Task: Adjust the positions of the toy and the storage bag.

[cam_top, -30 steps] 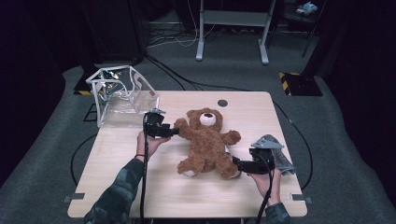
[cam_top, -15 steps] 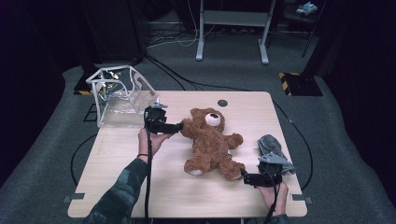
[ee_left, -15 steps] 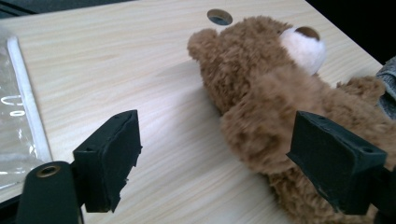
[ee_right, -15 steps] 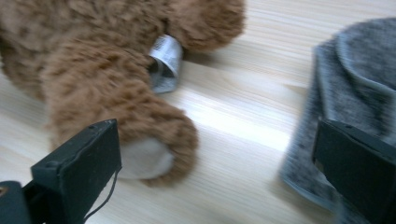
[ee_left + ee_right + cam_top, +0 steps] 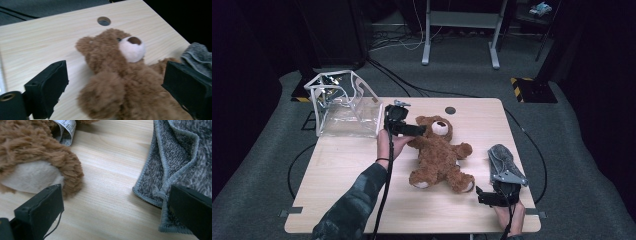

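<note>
Pulled back from the teddy bear [image 5: 439, 152] since a second ago: right gripper [image 5: 482, 196], jaws wide, bear's foot by one jaw, grey cloth [image 5: 180, 157] by the other, cut off at frame edge. Left gripper [image 5: 419, 131] wide open around bear's arm.

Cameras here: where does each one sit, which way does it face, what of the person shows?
High view: above the person's side, facing forward and down on the table; both forearms, left gripper, right gripper.
Left gripper view: on that gripper, open jaws toward the teddy bear.
Right gripper view: low over the table, open jaws between the bear's foot and the grey cloth.
All three share bear and cloth.
</note>
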A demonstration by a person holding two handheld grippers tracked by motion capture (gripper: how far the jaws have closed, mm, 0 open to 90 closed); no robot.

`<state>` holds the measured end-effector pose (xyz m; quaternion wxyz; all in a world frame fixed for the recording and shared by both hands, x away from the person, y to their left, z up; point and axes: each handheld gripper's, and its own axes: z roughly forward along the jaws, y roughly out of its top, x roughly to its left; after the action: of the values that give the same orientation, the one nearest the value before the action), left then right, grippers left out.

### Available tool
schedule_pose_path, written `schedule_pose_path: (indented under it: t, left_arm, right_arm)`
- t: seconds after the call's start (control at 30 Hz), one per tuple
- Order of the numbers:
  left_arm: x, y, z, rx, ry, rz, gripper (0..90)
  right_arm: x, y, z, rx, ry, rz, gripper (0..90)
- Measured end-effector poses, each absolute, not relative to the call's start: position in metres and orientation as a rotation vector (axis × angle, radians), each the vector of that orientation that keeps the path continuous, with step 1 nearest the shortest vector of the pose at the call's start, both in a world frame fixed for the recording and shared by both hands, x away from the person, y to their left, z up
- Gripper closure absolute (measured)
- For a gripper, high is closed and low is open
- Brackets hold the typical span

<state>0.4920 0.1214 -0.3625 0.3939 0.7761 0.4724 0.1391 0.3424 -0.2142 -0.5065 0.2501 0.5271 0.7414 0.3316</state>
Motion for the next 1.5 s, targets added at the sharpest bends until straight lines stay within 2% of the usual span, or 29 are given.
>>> schedule_pose_path:
  t: [0.2,0.47,0.6,0.93,1.5]
  left_arm:
    - [0.496,0.089,-0.358,1.986,1.197,0.331,0.0]
    - [0.509,0.051,-0.378,2.011,1.292,0.266,0.0]
    - [0.515,0.038,-0.387,2.047,1.315,0.291,0.0]
    - [0.532,0.031,-0.419,2.118,1.421,0.249,0.0]
    - [0.543,0.028,-0.444,2.177,1.505,0.396,0.2]
  right_arm:
    - [0.345,-0.212,-0.518,1.429,2.039,0.880,0.5]
    - [0.352,-0.207,-0.527,1.467,2.076,0.907,0.4]
    - [0.352,-0.206,-0.529,1.444,2.096,0.895,0.4]
    - [0.353,-0.207,-0.530,1.462,2.080,0.907,0.3]
    - [0.351,-0.206,-0.530,1.436,2.088,0.891,1.4]
